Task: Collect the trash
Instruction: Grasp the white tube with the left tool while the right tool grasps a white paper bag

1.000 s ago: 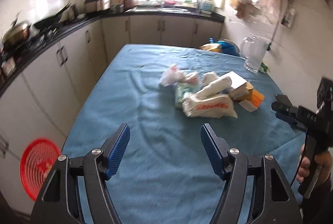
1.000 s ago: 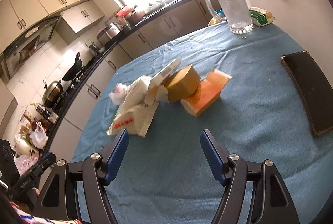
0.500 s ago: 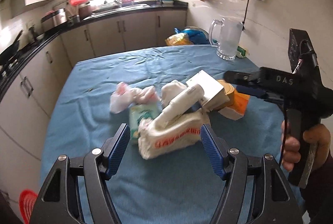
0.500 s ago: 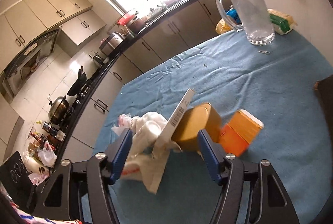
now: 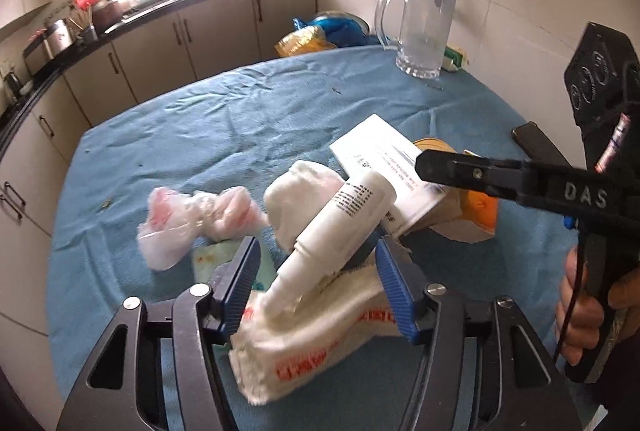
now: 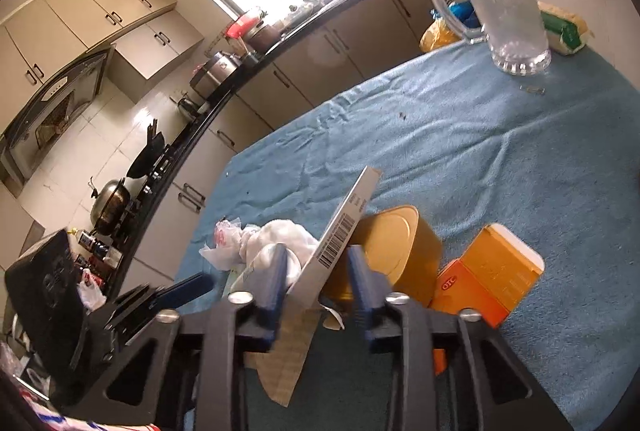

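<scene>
Mug behind, perhaps phone nearby

Tube lies on the bag, mug behind on table.

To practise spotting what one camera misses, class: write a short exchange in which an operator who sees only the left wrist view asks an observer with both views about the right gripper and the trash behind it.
Operator: Is the right gripper around anything?
Observer: Yes. Its jaws have just been closing, with the white box standing on edge between its fingers; thin gaps show on both sides.
Operator: What lies behind that box?
Observer: A gold tin on its side, round lid facing the camera, with an orange box marked OTC right beside it.
</scene>
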{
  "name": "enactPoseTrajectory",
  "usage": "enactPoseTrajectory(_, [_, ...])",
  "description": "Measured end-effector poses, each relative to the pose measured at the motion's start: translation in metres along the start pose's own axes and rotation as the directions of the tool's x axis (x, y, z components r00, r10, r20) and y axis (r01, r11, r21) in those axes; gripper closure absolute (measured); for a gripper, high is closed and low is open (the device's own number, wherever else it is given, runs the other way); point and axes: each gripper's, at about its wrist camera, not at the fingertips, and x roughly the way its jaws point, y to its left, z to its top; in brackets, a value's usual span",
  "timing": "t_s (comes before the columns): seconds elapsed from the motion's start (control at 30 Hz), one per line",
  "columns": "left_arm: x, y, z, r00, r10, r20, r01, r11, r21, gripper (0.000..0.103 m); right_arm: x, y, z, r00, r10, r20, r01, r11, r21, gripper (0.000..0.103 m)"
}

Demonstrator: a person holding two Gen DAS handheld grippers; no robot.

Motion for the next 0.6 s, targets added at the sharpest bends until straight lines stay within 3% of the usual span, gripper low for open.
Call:
enactPoseTrajectory(0.1, [0.01,0.003,0.002,0.999,-0.046,-0.021,0.046,0.999,-0.01,0.055,0.001,-0.003,-0.001,1.0,0.001,-0.001,-0.001,1.0,-0.002,0.083])
enactPoseTrajectory(0.27, [0.014,0.004,0.003,0.995,-0.099,-0.02,0.098,0.995,-0.03,0.061,-0.001,-0.005,-0.001,1.0,0.009,0.004,-0.009,1.0,-0.009,0.085])
enactPoseTrajectory(0.47, [0.009,-0.004,-0.001,0.994,-0.106,-0.032,0.106,0.994,-0.023,0.07,-0.005,-0.007,-0.003,1.0,0.009,0.009,-0.009,1.0,-0.01,0.087])
enactPoseTrajectory(0.6, [-0.001,-0.006,-0.005,0.996,-0.092,-0.017,0.091,0.994,-0.054,0.071,-0.012,-0.006,-0.006,1.0,0.004,0.023,-0.003,1.0,-0.023,0.089])
